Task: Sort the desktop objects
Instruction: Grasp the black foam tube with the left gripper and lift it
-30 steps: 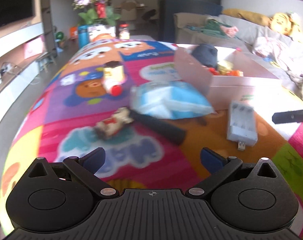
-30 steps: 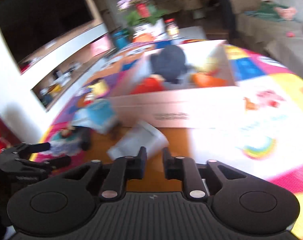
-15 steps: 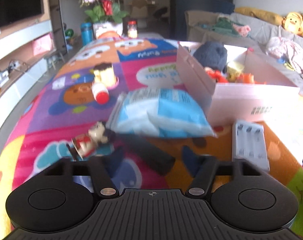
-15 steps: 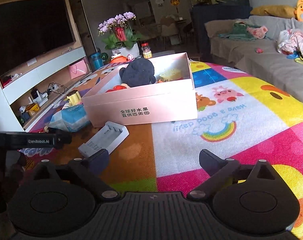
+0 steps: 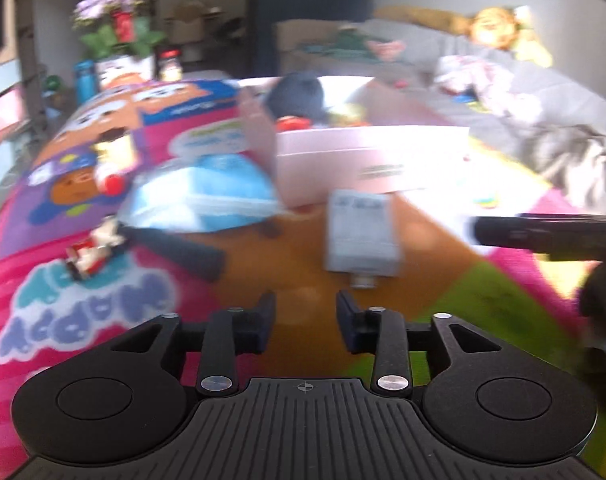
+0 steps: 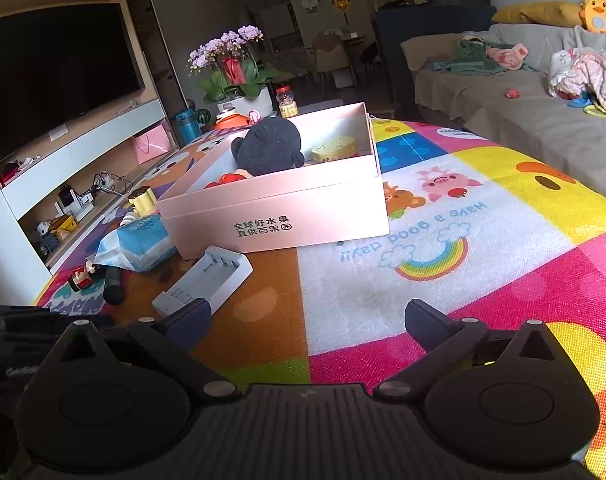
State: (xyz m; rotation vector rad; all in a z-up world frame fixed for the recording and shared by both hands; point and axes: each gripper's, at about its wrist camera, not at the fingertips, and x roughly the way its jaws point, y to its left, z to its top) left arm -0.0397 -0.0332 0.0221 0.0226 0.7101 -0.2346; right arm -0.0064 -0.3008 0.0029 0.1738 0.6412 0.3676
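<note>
A pink box (image 6: 271,208) on the colourful mat holds a dark plush (image 6: 269,146) and small toys. In front of it lie a white battery charger (image 6: 207,280), a blue tissue pack (image 6: 137,242), a black cylinder (image 6: 113,286) and a small figurine (image 6: 83,276). My left gripper (image 5: 305,320) hovers just short of the charger (image 5: 361,232); its jaws are closing with nothing between them. My right gripper (image 6: 307,316) is over the mat in front of the box, its jaws opening wide and empty.
A small yellow bottle with a red cap (image 5: 111,156) lies on the mat left of the tissue pack (image 5: 199,196). A flower pot (image 6: 239,80) stands beyond the mat's far end. A TV unit runs along the left and a grey sofa (image 6: 523,120) along the right.
The left jaws have narrowed from wide to a small gap, and that gripper has swung right towards the charger. The right jaws went from shut to wide open.
</note>
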